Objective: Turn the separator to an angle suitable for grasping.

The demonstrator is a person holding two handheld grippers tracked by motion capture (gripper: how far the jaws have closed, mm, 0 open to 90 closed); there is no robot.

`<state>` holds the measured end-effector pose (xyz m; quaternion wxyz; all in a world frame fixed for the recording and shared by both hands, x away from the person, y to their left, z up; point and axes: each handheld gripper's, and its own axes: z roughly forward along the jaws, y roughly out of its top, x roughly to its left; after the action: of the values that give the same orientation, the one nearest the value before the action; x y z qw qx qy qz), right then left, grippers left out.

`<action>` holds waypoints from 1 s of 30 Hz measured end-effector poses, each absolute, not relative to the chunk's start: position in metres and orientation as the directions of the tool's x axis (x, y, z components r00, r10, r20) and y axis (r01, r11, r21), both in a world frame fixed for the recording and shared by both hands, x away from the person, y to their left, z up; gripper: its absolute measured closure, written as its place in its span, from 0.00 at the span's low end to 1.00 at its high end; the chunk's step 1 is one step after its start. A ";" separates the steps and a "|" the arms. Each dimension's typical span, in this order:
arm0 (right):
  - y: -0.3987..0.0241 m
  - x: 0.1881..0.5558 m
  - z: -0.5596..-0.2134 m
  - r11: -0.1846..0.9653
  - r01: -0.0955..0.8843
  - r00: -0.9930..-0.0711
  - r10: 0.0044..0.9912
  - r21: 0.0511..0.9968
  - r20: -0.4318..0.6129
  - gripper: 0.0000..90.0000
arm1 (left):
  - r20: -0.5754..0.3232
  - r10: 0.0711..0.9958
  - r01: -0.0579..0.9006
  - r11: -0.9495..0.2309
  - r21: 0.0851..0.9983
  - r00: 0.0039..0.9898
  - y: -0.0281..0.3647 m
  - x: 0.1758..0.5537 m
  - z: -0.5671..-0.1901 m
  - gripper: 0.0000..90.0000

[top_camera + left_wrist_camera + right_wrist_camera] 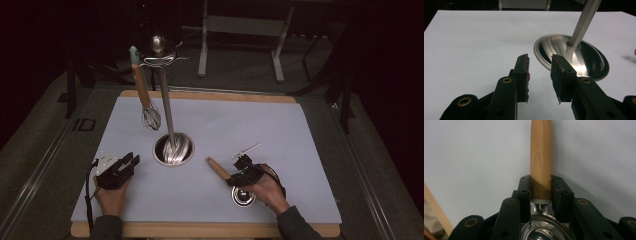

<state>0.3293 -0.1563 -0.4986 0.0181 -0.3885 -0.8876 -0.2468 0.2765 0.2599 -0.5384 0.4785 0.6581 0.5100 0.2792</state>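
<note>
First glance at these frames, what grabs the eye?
The tall steel utensil stand rising from its round base at the table's centre, with a wooden-handled whisk hanging from its top. At front right, the right gripper is clamped on the wooden handle of a steel ladle lying on the white mat. The left gripper sits open near the stand's base.
</note>
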 end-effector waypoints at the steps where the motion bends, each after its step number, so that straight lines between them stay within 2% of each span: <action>1: -0.156 0.330 -0.498 0.583 0.691 -0.704 0.677 0.428 0.214 0.79 | -0.121 0.938 0.403 -0.021 0.915 0.324 0.260 0.277 -0.538 0.75; 30: -0.153 0.346 -0.467 0.519 0.630 -0.714 0.679 0.577 0.170 0.79 | -0.125 0.938 0.400 -0.016 0.916 0.324 0.260 0.276 -0.538 0.76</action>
<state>0.3465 -0.1533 -0.4667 -0.0385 -0.3760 -0.8706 -0.3150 0.2763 0.2603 -0.5384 0.4815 0.6558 0.5102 0.2790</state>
